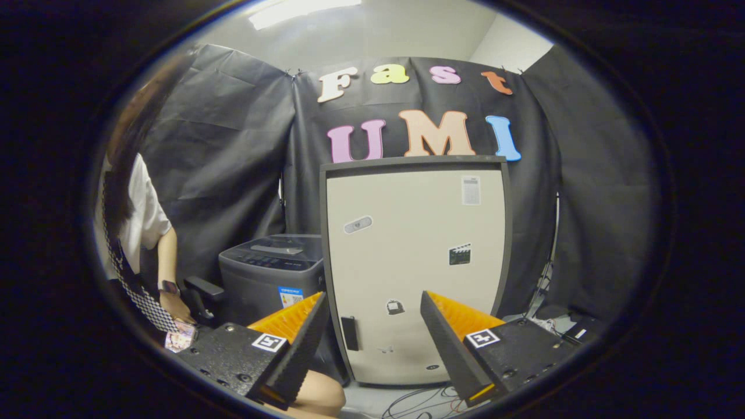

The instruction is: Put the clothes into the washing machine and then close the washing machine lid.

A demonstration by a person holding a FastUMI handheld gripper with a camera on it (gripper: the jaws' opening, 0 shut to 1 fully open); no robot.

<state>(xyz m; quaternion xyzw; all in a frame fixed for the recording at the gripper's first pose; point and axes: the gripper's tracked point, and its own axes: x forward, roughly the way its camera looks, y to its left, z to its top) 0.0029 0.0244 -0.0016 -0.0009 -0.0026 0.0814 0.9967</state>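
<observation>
Gripper (373,326) is held level, pointed at a beige cabinet (407,256) straight ahead; jaws are spread wide, nothing is gripped between them. Washing machine (270,273) is seen beyond the left finger, beside the cabinet, lid shut. A seated person (139,233) is seen left of it, hand (177,311) lowered. Cables (419,401) are seen on the floor.

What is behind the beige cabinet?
Black cloth wall behind the beige cabinet; a grey washing machine beside it, partly hidden. Gripper open, holding nothing.
</observation>
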